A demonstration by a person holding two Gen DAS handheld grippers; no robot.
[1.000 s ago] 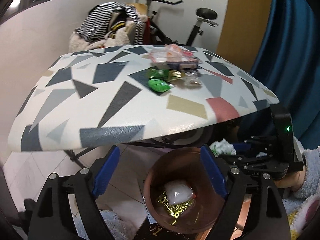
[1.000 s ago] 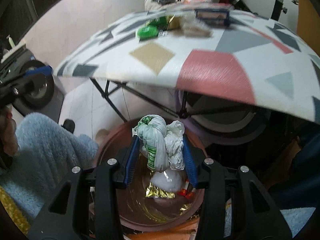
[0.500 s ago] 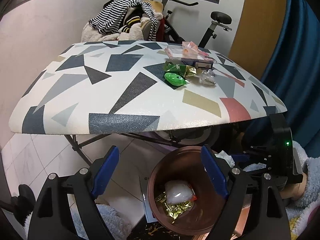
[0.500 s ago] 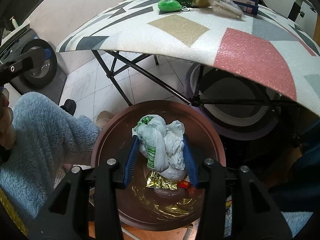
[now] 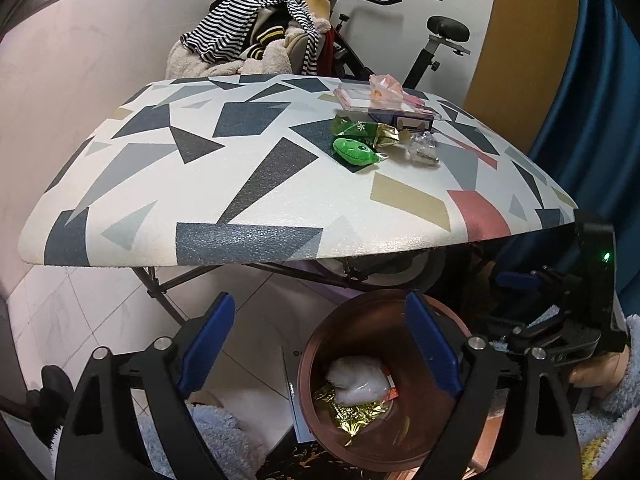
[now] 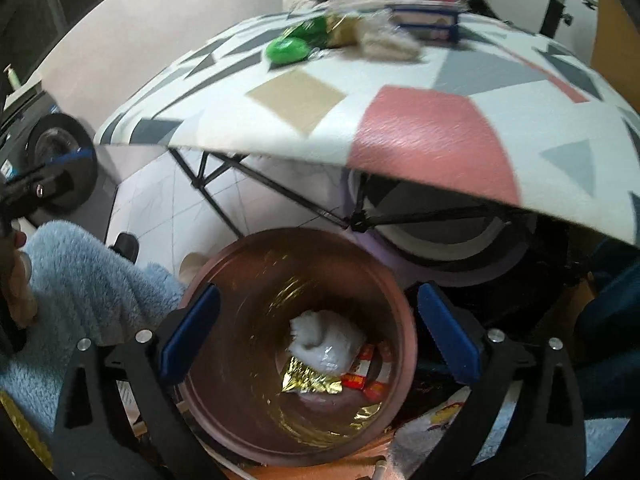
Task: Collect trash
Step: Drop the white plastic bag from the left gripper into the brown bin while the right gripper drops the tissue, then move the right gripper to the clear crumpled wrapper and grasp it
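A brown round bin (image 6: pixel 280 235) stands on the floor under the table's near edge, holding a white crumpled wad (image 6: pixel 326 340), gold foil (image 6: pixel 310 378) and red wrappers (image 6: pixel 370 376). My right gripper (image 6: pixel 320 292) hangs right above the bin; its jaws are opening, with nothing between the blue pads. My left gripper (image 5: pixel 318 304) hovers over the bin's (image 5: pixel 306 360) left rim, open and widening slightly, also empty. On the patterned table (image 5: pixel 200 168) lie a green-gold wrapper (image 5: pixel 360 129) and a clear plastic wrapper (image 5: pixel 422 150).
A green plush toy (image 5: pixel 354 151) and flat boxes (image 5: pixel 384 100) also sit on the table. Black folding legs (image 6: pixel 224 200) run under it. Behind are a clothes pile (image 5: pixel 256 40), an exercise bike (image 5: pixel 440 40) and a blue curtain (image 5: pixel 592 120). A fluffy blue sleeve (image 6: pixel 80 280) is left of the bin.
My right gripper opened wide, and the white bag with green print that it held is gone from its jaws. The left gripper barely moved.
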